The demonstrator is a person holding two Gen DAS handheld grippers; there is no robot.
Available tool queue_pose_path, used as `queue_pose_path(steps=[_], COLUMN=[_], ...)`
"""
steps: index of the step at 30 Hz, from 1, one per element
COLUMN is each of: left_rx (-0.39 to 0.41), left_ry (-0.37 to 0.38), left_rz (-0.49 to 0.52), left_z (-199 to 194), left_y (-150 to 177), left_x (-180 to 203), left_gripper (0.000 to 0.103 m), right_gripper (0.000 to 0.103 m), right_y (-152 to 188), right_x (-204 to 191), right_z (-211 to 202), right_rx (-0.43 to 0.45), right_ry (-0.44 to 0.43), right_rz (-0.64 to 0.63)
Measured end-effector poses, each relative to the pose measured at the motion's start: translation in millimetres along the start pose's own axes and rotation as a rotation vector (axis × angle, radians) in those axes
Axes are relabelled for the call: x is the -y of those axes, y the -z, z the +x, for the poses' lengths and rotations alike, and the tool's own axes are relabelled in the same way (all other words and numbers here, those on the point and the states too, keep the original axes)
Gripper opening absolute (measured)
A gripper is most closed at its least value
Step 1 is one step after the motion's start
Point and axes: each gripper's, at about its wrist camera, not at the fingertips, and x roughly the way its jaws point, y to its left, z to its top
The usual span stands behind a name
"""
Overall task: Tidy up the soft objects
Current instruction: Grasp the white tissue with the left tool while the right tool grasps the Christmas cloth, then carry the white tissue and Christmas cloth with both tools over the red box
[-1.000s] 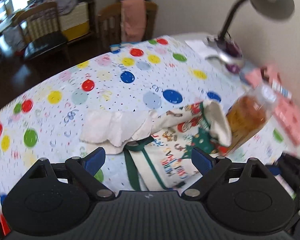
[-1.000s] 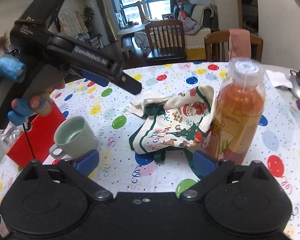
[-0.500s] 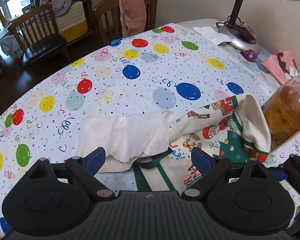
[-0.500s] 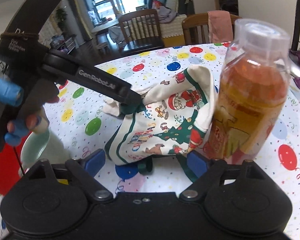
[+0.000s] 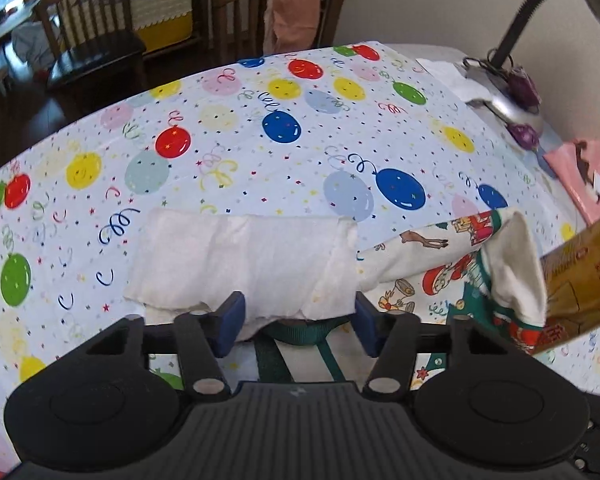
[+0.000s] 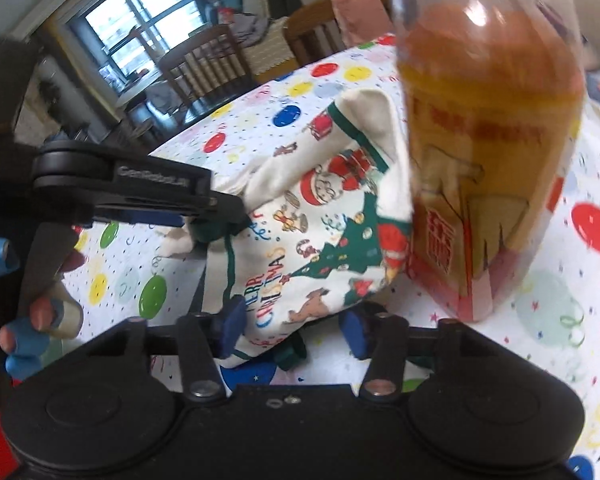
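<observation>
From the left wrist, the left gripper (image 5: 296, 326) has just been closing, its jaws around the white cloth's (image 5: 244, 260) near edge and a green strap (image 5: 300, 334); whether the pads press is unclear. From the right wrist, the right gripper (image 6: 292, 332) has just been closing around the Christmas bag's (image 6: 320, 240) bottom corner on the tablecloth (image 6: 540, 320), beside the orange bottle (image 6: 488, 140); contact is unclear.

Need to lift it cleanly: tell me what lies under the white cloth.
The white cloth overlaps the Christmas-print bag; its green strap pokes out beneath the near edge. The balloon tablecloth surrounds it. Anything else underneath is covered.
</observation>
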Motion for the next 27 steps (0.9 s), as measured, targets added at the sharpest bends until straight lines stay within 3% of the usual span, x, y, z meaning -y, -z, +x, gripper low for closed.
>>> queue_pose_path(steps=[2,6,11,17,27], left_rx=[0.003,0.004,0.030,0.078,0.155], left_ry=[0.009,0.028,0.017,-0.017,-0.017], left_rz=[-0.028,-0.083,-0.118,-0.124,-0.200], left_z=[0,1,-3,-20,-73], left_y=[0,0,0,2,9], left_x=[-4,-11,-15,-20,-39], left_gripper=[0.041,0.032,0.010,0.006,0.006], right_gripper=[0.035,0.029,0.010,0.003,0.001], right_y=[1,3,3,13,30], right_x=[2,6,9,4,0], right_z=[0,-1,-4,-17,-73], right_rx=[0.007,0.009,0.016,0.039,0.132], right_ry=[-0.004,-0.012,-0.017,-0.052,-0.086], right_rz=[0.009,0.022,0.022,-0.025,-0.201])
